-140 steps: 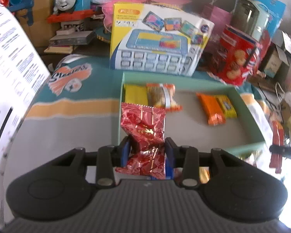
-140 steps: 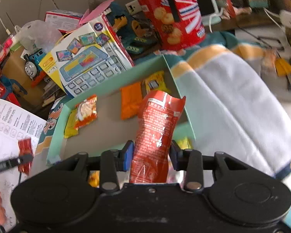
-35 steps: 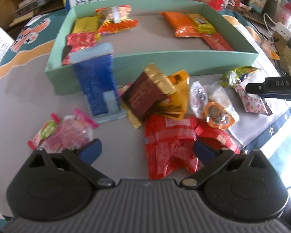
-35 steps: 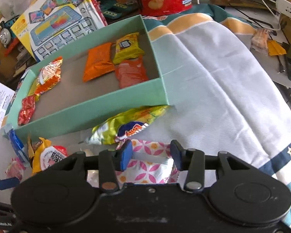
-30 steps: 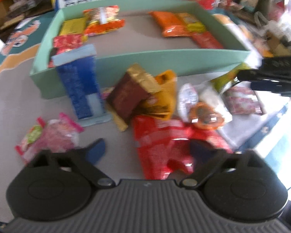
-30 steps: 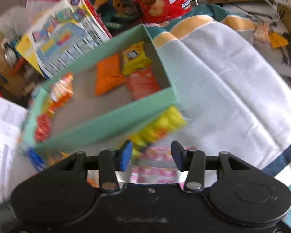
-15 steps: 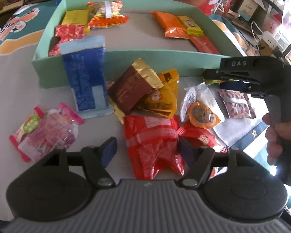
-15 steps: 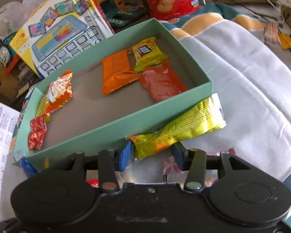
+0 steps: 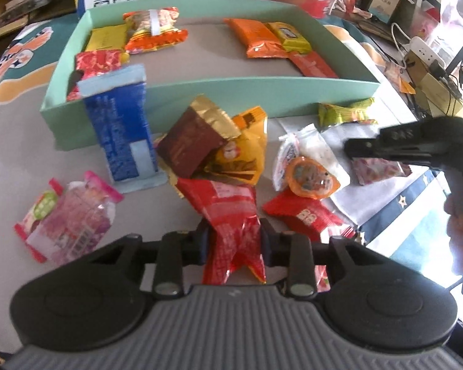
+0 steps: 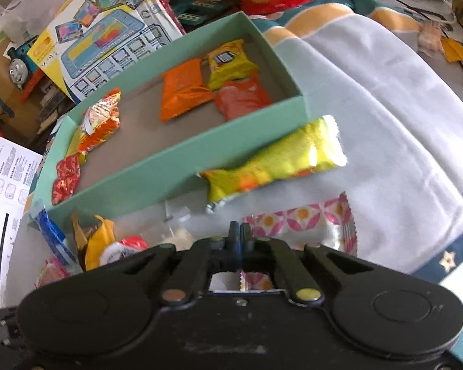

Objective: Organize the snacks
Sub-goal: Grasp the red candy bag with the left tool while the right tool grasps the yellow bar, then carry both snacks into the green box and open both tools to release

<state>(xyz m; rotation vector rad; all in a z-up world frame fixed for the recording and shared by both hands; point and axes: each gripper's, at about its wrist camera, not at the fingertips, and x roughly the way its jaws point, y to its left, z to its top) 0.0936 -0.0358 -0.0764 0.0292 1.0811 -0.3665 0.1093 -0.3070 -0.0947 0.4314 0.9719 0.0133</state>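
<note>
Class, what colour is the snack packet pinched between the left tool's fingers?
Red with pale print: the snack packet shows best in the left wrist view, between the closing fingers of the left tool.

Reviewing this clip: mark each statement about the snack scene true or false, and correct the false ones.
1. The left gripper has a red foil packet between its fingers. True; its jaws are closing on it.
2. The mint-green cardboard tray is empty. False: several packets lie inside.
3. The yellow-green foil packet lies outside the tray, beside its front wall. True.
4. The right gripper stands wide open. False: its fingers are together.
5. The blue packet lies flat inside the tray. False: it leans against the tray's outside.
</note>
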